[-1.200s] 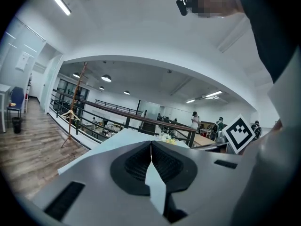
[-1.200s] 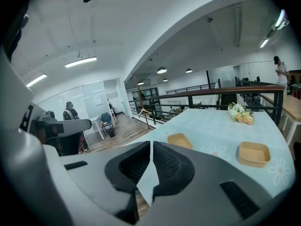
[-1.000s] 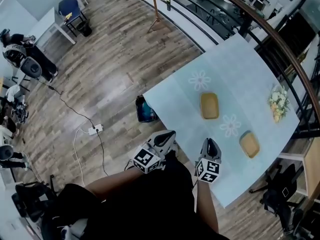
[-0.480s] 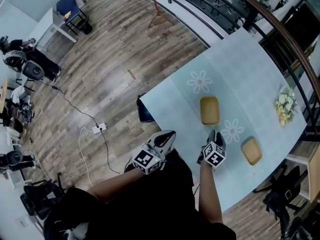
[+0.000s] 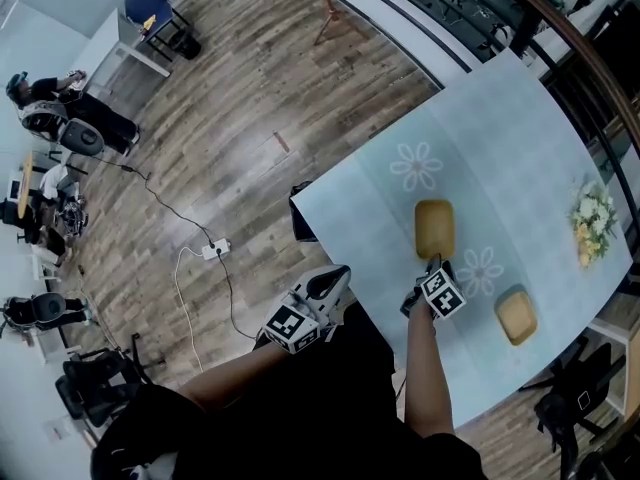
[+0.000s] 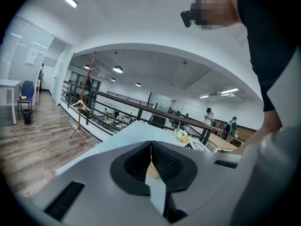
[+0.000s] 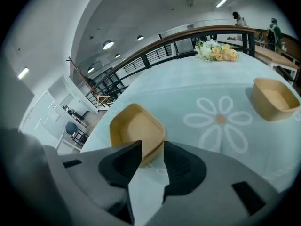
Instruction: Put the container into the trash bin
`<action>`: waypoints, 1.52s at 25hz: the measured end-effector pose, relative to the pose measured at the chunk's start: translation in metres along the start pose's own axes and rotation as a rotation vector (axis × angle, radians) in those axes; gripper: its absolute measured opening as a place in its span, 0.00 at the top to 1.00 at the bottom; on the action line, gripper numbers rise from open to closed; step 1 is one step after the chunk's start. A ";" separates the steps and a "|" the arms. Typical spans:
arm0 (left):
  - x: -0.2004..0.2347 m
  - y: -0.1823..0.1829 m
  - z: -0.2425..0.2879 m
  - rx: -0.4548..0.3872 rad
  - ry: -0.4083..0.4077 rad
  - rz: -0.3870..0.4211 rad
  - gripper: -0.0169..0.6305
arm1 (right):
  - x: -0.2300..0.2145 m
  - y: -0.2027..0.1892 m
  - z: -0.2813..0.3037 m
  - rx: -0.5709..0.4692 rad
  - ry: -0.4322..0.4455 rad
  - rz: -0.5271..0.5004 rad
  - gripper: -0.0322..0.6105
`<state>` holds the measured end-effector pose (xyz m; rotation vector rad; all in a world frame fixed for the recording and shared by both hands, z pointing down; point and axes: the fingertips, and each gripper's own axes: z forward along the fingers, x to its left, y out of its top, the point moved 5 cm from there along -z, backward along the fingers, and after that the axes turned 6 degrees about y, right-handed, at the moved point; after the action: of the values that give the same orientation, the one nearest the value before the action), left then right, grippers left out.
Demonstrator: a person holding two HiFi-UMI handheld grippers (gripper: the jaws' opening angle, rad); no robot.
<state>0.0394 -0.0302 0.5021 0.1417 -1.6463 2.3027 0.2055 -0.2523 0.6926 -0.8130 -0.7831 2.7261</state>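
**Blue table, two containers: right jaws open at the nearer one**

Wood-plank flooring surrounds a pale blue table [image 5: 500, 138] printed with white daisies. A dark railing runs behind its far side.

Item 1. The container [image 5: 434, 228], tan, open-topped and empty, stands upright on the table between two daisy prints. A second container [image 5: 516, 316] of the same kind stands well apart from it, towards the person's right. A bunch of flowers [image 5: 595, 218] lies at the far edge.

Item 2. The trash bin [image 5: 303, 226], dark in colour, stands on the floor against the table's left edge, partly hidden beneath the tabletop.

Item 3. The right gripper [image 5: 432, 265] is over the table, just short of the container. In the right gripper view its jaws stand apart with nothing clamped. The container's near rim lies just beyond the tips, in line with the gap. Contact cannot be confirmed.

Item 4. The left gripper [image 5: 337, 272] is held at the table's near edge, close to the person's body. The left gripper view shows its jaws pressed together, with nothing between them.

Item 5. A white power strip [image 5: 213, 250] with trailing cable lies on the floor.
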 end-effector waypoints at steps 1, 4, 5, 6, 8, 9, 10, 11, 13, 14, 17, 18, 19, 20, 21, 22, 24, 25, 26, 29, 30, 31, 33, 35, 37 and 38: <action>0.002 0.001 0.000 0.003 0.004 0.001 0.95 | 0.000 -0.001 0.003 0.002 0.004 0.023 0.74; 0.009 0.002 0.004 0.007 0.017 -0.014 0.95 | 0.001 -0.002 0.013 0.012 0.058 0.119 0.74; 0.011 0.002 0.005 0.007 0.022 -0.022 0.95 | 0.001 -0.002 0.015 0.018 0.068 0.140 0.75; 0.012 0.003 0.006 0.007 0.026 -0.027 0.95 | 0.000 -0.001 0.016 0.023 0.070 0.149 0.75; 0.015 0.003 0.009 0.007 0.034 -0.031 0.95 | 0.000 0.002 0.018 0.028 0.063 0.147 0.76; 0.017 0.004 0.010 0.007 0.038 -0.032 0.95 | 0.001 0.005 0.019 0.029 0.059 0.143 0.79; 0.019 0.004 0.011 0.007 0.041 -0.033 0.95 | 0.002 0.007 0.020 0.031 0.056 0.139 0.81; 0.022 0.004 0.011 0.006 0.043 -0.033 0.95 | 0.003 0.009 0.021 0.032 0.055 0.137 0.84; 0.027 0.004 0.009 0.004 0.047 -0.037 0.95 | 0.009 0.010 0.020 0.039 0.054 0.129 0.88; 0.029 0.005 0.007 0.002 0.047 -0.039 0.95 | 0.013 0.010 0.019 0.043 0.055 0.125 0.88; 0.038 0.008 0.002 -0.005 0.040 -0.040 0.95 | 0.024 0.009 0.014 0.041 0.064 0.136 0.88; 0.041 0.009 0.001 -0.006 0.034 -0.038 0.95 | 0.028 0.009 0.011 0.035 0.066 0.140 0.88; 0.044 0.010 0.000 -0.006 0.025 -0.035 0.95 | 0.031 0.008 0.008 0.026 0.065 0.143 0.88; 0.047 0.010 -0.001 -0.006 0.014 -0.033 0.95 | 0.034 0.006 0.005 0.016 0.063 0.146 0.89; 0.051 0.011 -0.001 -0.006 0.002 -0.032 0.95 | 0.036 0.004 0.003 0.007 0.061 0.151 0.89; 0.055 0.012 -0.002 -0.006 -0.010 -0.032 0.95 | 0.039 0.002 0.000 -0.002 0.059 0.160 0.89; 0.064 0.013 -0.003 -0.009 -0.033 -0.030 0.95 | 0.044 -0.006 -0.005 -0.019 0.055 0.180 0.89; 0.070 0.014 -0.004 -0.012 -0.046 -0.030 0.95 | 0.048 -0.010 -0.008 -0.032 0.054 0.191 0.89; 0.077 0.014 -0.006 -0.016 -0.062 -0.029 0.95 | 0.052 -0.015 -0.012 -0.049 0.055 0.203 0.89; 0.102 0.018 -0.011 -0.029 -0.131 -0.026 0.95 | 0.073 -0.028 -0.024 -0.111 0.056 0.235 0.89; 0.112 0.019 -0.011 -0.032 -0.161 -0.027 0.95 | 0.081 -0.032 -0.029 -0.137 0.048 0.241 0.89; 0.123 0.022 -0.011 -0.032 -0.191 -0.031 0.95 | 0.091 -0.036 -0.035 -0.160 0.038 0.247 0.89; 0.146 0.028 -0.010 -0.031 -0.240 -0.039 0.95 | 0.113 -0.046 -0.043 -0.192 0.023 0.262 0.89; 0.168 0.039 -0.010 -0.033 -0.286 -0.039 0.95 | 0.139 -0.055 -0.049 -0.219 0.015 0.289 0.89; 0.190 0.049 -0.015 -0.034 -0.337 -0.019 0.95 | 0.167 -0.063 -0.055 -0.252 0.011 0.320 0.89; 0.201 0.051 -0.019 -0.030 -0.357 -0.009 0.95 | 0.182 -0.067 -0.057 -0.268 0.011 0.332 0.89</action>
<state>-0.1652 0.0106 0.5009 0.5812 -1.8353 2.3470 0.0879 -0.1128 0.6061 -1.1008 -1.1189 2.9353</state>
